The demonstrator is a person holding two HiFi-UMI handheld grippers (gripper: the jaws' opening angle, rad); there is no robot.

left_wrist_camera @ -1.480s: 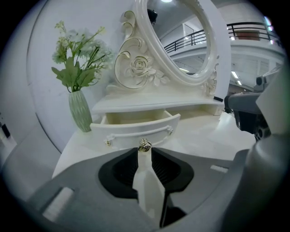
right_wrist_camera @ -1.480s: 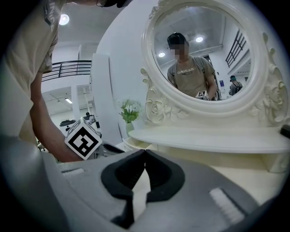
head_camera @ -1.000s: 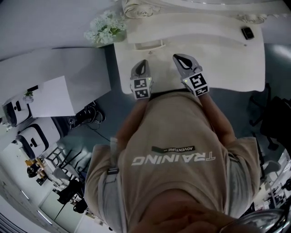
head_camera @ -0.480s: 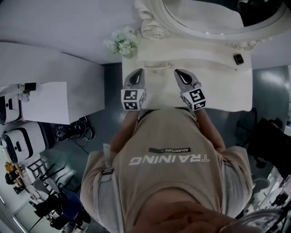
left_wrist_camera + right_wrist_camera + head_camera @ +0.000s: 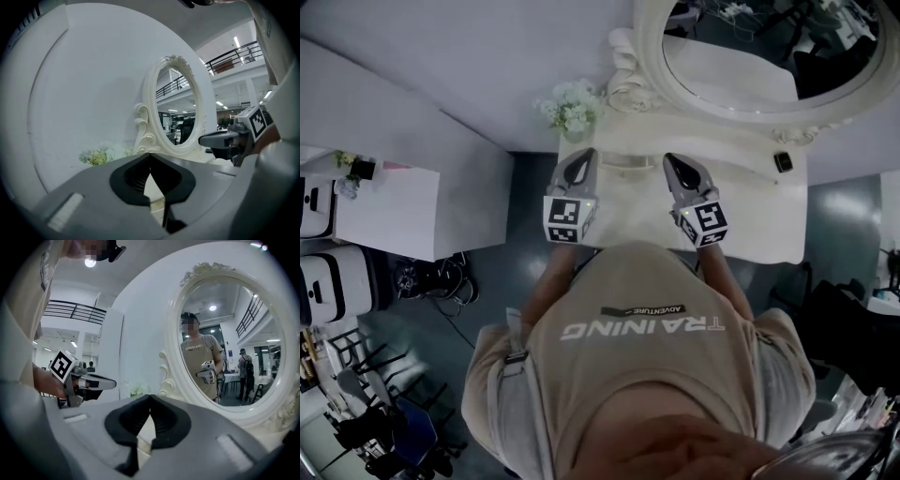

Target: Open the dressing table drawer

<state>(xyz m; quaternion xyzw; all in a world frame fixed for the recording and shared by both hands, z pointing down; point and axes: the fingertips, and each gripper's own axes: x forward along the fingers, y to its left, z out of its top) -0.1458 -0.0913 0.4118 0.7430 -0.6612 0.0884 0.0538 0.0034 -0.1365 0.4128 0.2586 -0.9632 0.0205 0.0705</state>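
The cream dressing table (image 5: 750,211) stands against the wall under an oval mirror (image 5: 741,56). Its drawer is hidden below the tabletop in every view. My left gripper (image 5: 586,154) hovers over the table's left part, shut and empty. My right gripper (image 5: 669,160) is level with it a little to the right, also shut with nothing in it. In the left gripper view the jaws (image 5: 150,154) meet in front of the mirror (image 5: 176,112), with the right gripper (image 5: 220,139) alongside. The right gripper view shows its closed jaws (image 5: 150,397), the mirror (image 5: 225,343) and the left gripper (image 5: 93,382).
A bunch of pale flowers (image 5: 572,108) stands at the table's back left corner. A small cream box (image 5: 623,161) lies between the grippers, and a small dark object (image 5: 782,161) sits at the back right. A white counter (image 5: 394,206) is at the left, a dark chair (image 5: 853,319) at the right.
Both grippers have risen above the tabletop, still shut. The head view has shifted so that the mirror now shows in full.
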